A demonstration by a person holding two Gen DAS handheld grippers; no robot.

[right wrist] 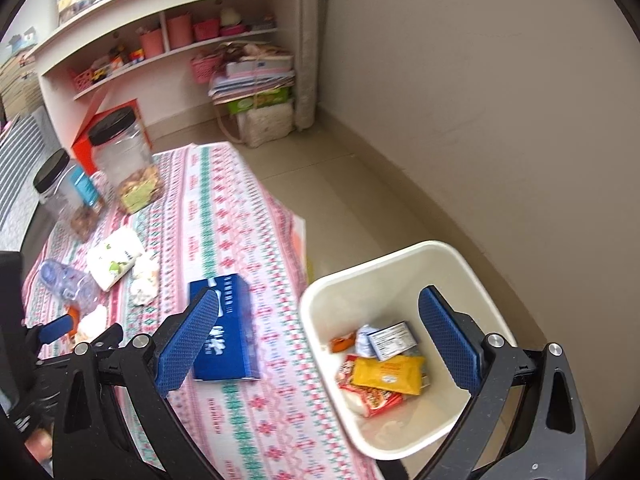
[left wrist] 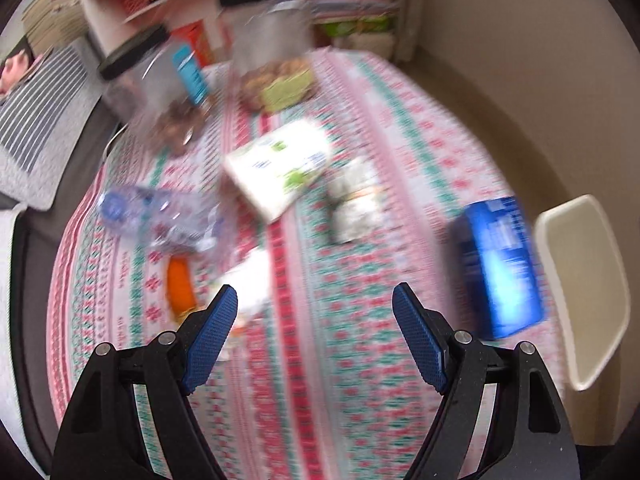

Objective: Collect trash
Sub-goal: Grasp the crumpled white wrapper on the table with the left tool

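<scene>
My left gripper (left wrist: 316, 300) is open and empty above the patterned table; its view is blurred. Ahead of it lie a crushed plastic bottle (left wrist: 160, 216), a white-green carton (left wrist: 280, 168), crumpled paper (left wrist: 352, 200), an orange wrapper (left wrist: 180, 284) and a blue box (left wrist: 500, 264). My right gripper (right wrist: 320, 308) is open and empty, above the table edge and a cream trash bin (right wrist: 384, 264) that holds several wrappers (right wrist: 384, 368). The blue box (right wrist: 224, 332) lies by its left finger. The left gripper (right wrist: 56, 328) shows at the far left.
Two clear jars with black lids (right wrist: 124, 164) stand at the table's far end. A shelf unit (right wrist: 168, 40) and stacked items (right wrist: 256, 84) stand by the wall. The bin's rim (left wrist: 580, 288) shows right of the table. A striped cushion (left wrist: 40, 120) lies left.
</scene>
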